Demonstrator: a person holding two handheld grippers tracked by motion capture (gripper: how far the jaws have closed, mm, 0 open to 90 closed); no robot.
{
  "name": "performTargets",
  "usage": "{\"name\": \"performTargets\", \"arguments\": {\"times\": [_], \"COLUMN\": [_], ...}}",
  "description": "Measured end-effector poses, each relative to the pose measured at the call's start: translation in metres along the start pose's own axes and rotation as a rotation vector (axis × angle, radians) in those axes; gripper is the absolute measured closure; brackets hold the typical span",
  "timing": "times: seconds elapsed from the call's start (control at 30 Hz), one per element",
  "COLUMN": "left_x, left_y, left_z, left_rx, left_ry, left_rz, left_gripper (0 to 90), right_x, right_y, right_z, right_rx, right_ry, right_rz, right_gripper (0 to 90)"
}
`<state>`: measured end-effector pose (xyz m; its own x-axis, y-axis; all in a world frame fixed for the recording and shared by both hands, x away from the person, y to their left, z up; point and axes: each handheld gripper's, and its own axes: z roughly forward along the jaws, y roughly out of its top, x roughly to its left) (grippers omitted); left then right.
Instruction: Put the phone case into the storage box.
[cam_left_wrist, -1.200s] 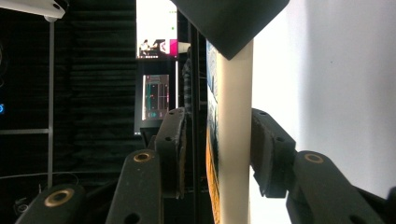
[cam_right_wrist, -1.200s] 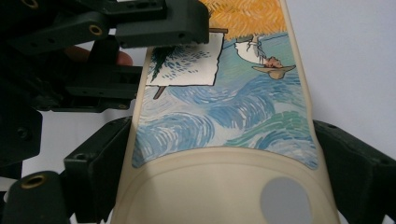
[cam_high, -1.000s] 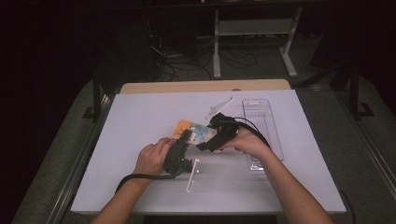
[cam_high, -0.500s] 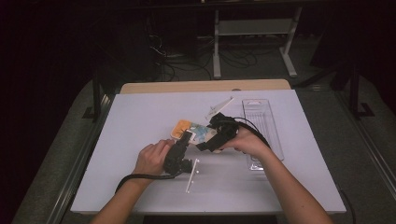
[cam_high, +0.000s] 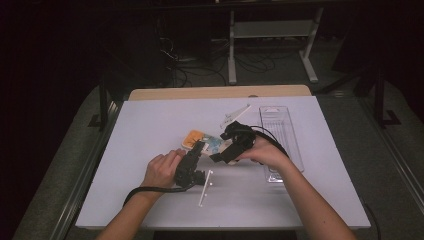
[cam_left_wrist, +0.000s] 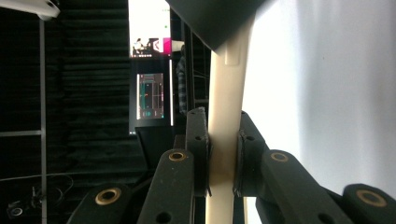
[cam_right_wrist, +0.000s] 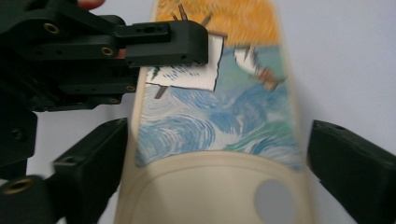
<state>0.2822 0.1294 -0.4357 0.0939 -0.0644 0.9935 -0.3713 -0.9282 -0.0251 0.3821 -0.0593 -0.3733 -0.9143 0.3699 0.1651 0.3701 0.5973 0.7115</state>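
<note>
A phone case (cam_high: 206, 141) with an orange and blue painted back lies mid-table. In the left gripper view its cream rim (cam_left_wrist: 227, 107) stands between the pads (cam_left_wrist: 198, 140), which press on it from both sides. My left gripper (cam_high: 199, 148) has just been closing and is shut on that rim; it also shows from the right gripper view (cam_right_wrist: 140, 44), at the case's left edge. My right gripper (cam_high: 222, 148) comes in from the right. Its jaws stand wide on either side of the case (cam_right_wrist: 219, 121), and the gripper (cam_right_wrist: 217, 150) is open.
A clear plastic tray (cam_high: 280, 135) lies to the right, under the right forearm. A white plastic piece (cam_high: 235, 116) sits behind the case, and a white strip (cam_high: 205, 187) lies in front of the left hand. The left gripper's cable (cam_high: 145, 190) trails along the forearm.
</note>
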Motion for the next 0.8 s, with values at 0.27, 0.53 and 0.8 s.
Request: {"name": "performTargets", "arguments": {"times": [0.27,0.53,0.8], "left_x": [0.001,0.003,0.007], "left_y": [-0.009,-0.025,-0.037], "left_z": [0.0,-0.003,-0.006], "left_rx": [0.028,0.064,0.102], "left_ry": [-0.006,-0.008,-0.003], "left_rz": [-0.008,-0.023,-0.024], "left_gripper": [79.4,79.3,79.3], "right_x": [0.002,0.001,0.002], "right_y": [0.001,-0.004,-0.016], "right_z": [-0.013,-0.024,-0.036], "right_rx": [-0.043,-0.066,-0.064], "right_ry": [0.006,-0.02,-0.048], "right_rz": [0.055,0.051,0.055], "right_gripper": [1.0,1.0,1.0]}}
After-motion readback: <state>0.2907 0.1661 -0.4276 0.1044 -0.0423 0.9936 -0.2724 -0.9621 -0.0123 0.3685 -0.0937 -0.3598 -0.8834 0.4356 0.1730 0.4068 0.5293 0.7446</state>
